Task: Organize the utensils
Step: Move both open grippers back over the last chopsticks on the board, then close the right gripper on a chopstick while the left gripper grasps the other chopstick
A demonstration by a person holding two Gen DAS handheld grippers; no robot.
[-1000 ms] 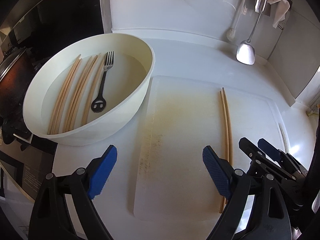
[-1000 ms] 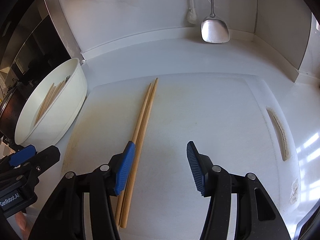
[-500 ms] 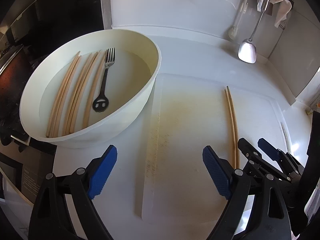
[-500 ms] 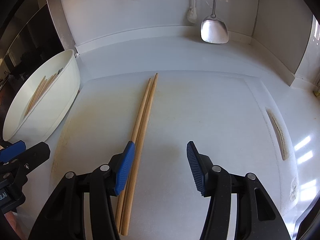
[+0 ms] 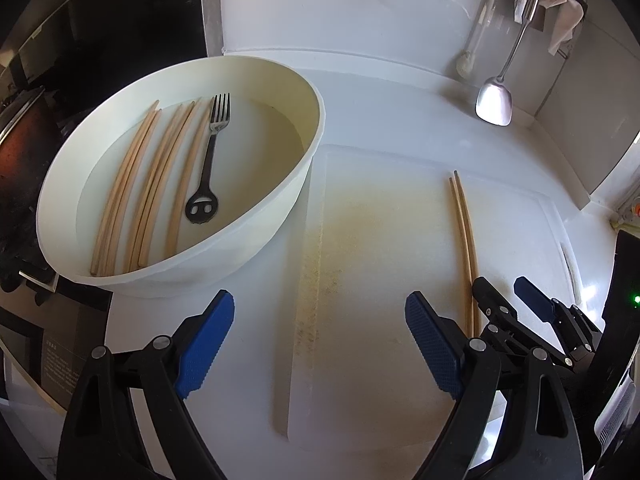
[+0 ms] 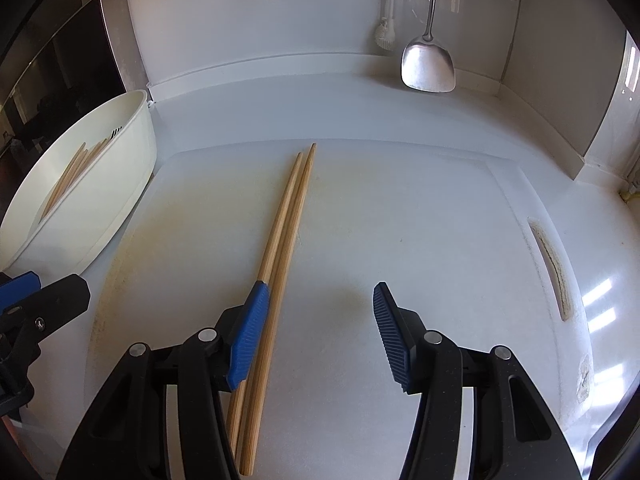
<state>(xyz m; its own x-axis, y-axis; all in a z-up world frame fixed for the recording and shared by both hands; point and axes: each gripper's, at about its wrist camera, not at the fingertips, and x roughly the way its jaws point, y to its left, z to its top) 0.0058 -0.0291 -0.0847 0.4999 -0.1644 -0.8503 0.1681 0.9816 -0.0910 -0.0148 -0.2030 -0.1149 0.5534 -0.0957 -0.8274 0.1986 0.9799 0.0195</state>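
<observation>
Hovering right gripper (image 6: 320, 332) spread over chopstick pair (image 6: 286, 236); left gripper (image 5: 320, 344) spread.

White counter (image 6: 304, 108) (sunlit), white wall (image 5: 320, 4)

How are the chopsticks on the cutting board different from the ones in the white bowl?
The pair of chopsticks on the board lies flat on the cutting board, next to the open right claw; the chopsticks in the bowl rest inside the white bowl, beside a dark fork. The board holds two; the bowl holds several more. Both sets are plain, light wood and look alike.
</observation>
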